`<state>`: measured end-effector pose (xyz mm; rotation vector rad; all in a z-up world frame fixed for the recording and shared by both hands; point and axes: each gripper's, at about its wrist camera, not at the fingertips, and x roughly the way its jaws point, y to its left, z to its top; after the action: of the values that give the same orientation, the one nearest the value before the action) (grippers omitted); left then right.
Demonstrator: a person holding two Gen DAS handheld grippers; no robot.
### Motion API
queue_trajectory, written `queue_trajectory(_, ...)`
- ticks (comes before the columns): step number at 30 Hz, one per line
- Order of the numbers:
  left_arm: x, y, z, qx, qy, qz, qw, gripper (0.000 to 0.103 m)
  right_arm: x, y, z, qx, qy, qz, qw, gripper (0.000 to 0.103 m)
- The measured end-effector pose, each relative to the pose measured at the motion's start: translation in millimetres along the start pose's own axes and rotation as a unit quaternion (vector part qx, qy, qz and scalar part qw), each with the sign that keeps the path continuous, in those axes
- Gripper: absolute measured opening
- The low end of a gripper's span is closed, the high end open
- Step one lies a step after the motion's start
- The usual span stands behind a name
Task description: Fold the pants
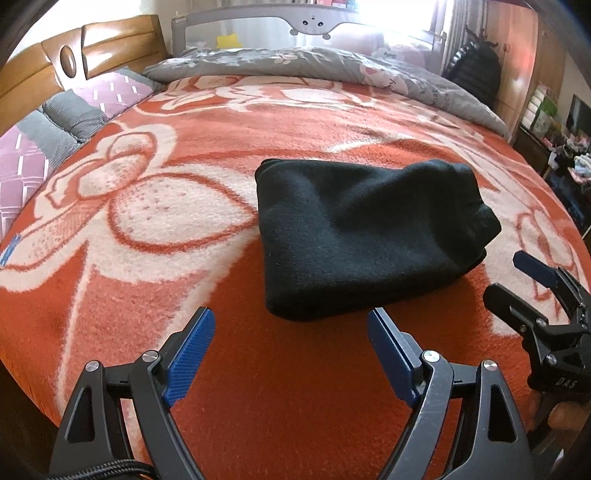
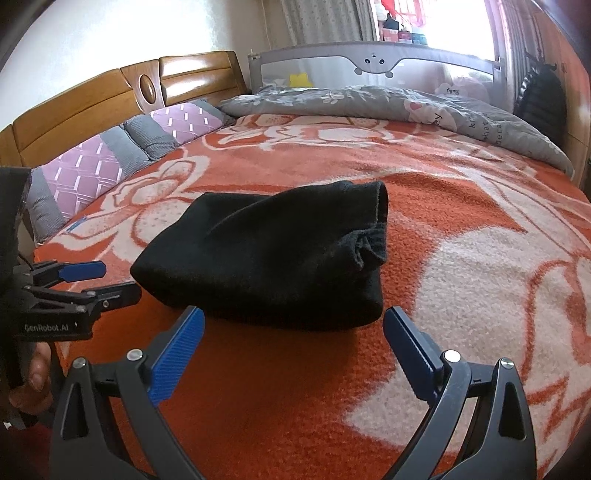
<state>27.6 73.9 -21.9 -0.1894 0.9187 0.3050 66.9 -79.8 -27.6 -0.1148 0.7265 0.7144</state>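
Note:
The black pants (image 1: 362,236) lie folded into a thick bundle on the orange and white flowered blanket (image 1: 184,229). In the right wrist view the same bundle (image 2: 266,258) shows its cuff ends at the right side. My left gripper (image 1: 291,317) stands open just short of the bundle's near edge, nothing between its blue pads. My right gripper (image 2: 295,317) is open too, a little in front of the bundle, holding nothing. Each gripper shows in the other's view: the right one (image 1: 517,277) at the right edge, the left one (image 2: 110,277) at the left edge.
Purple and grey pillows (image 1: 55,122) line the wooden headboard (image 1: 74,59) on the left. A grey quilt (image 1: 295,62) lies bunched along the far side under a grey bed rail (image 1: 314,22). A dark bag (image 1: 476,70) and cluttered shelves stand at the right.

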Motion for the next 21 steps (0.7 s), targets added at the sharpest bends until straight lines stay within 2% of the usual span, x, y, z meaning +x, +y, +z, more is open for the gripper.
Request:
queue_trajectory(10, 3, 3, 6, -0.006, -0.008, 0.01, 0.9999, 0.085, 7, 1, 2, -0.004, -0.001, 0.002, 1.0, 0.098)
queue_trajectory(21, 1, -5, 10, 0.013, -0.018, 0.021, 0.9995, 0.085, 11, 1, 4, -0.011, -0.007, 0.005, 1.0, 0.098)
